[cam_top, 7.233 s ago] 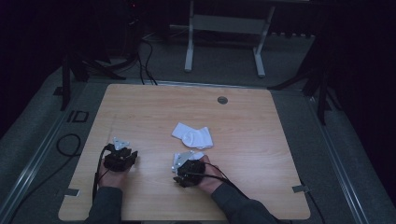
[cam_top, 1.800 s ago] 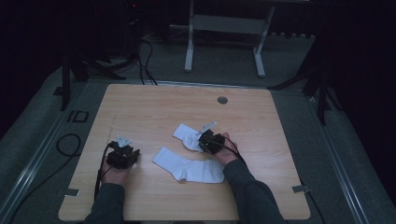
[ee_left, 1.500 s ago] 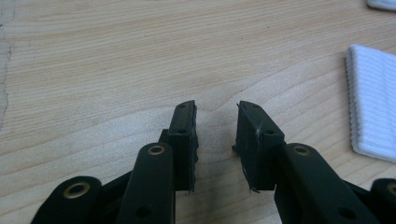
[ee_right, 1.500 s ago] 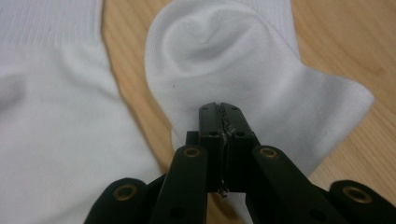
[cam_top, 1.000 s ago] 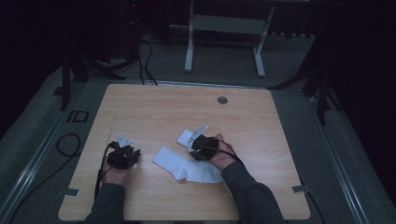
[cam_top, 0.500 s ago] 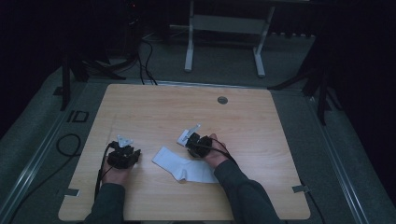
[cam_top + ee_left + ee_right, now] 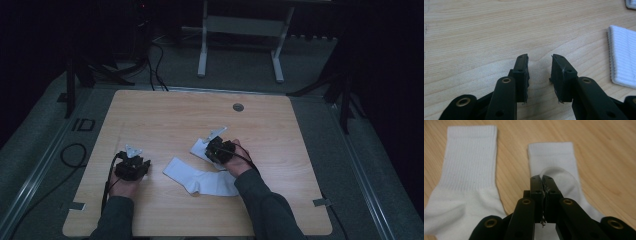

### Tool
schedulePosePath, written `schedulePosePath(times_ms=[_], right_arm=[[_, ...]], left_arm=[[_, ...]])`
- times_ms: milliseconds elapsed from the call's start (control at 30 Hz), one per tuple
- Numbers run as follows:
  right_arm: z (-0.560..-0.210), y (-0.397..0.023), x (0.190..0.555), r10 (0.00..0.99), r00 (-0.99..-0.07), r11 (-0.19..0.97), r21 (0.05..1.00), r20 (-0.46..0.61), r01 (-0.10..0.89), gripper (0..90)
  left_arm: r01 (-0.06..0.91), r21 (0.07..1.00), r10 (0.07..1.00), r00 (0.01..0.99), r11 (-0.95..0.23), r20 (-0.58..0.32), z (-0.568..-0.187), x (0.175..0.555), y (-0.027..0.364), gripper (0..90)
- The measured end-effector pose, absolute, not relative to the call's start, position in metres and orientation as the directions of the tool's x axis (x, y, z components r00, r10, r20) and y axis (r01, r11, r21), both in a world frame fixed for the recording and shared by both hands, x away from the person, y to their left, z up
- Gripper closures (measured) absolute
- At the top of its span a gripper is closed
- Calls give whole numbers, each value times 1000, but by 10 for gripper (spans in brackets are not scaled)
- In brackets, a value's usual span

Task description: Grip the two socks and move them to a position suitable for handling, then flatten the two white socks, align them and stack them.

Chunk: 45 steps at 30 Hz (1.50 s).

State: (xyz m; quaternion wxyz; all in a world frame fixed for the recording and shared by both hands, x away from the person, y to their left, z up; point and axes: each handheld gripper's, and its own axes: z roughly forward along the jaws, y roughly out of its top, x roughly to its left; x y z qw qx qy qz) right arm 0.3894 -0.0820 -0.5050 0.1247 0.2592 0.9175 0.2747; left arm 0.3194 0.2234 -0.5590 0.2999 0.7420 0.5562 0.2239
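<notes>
Item: second white sock (image 7: 554, 167), mid-table, beside the flat sock (image 7: 466, 172) that lies toward the near edge. Right gripper (image 7: 541, 181): jaws just closed, pinching a fold of the second sock. Left gripper (image 7: 539, 65): jaws apart, empty, near the left edge. Handling: lift slowly, keep the pinch firm, align cuff to cuff.
</notes>
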Motion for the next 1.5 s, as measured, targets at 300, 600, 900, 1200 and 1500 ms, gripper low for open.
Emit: schedulePosePath(times_ms=[300,600,900,1200,1500], right_arm=[[-491,-97,384,569,-816,688,603,-102,404,873],[-485,-133,384,630,-771,637,629,-94,444,872],[-485,-150,383,659,-746,616,634,-90,467,871],[-482,-164,382,682,-725,598,644,-95,478,870],[-485,-186,380,706,-690,617,615,-157,492,863]], left_arm=[[690,694,962,274,-205,12,-559,319,222,666],[689,693,962,274,-212,21,-559,320,221,666],[690,692,961,274,-213,23,-558,320,221,665],[689,692,961,274,-215,25,-558,320,220,665],[690,692,962,273,-212,23,-558,320,220,662]])
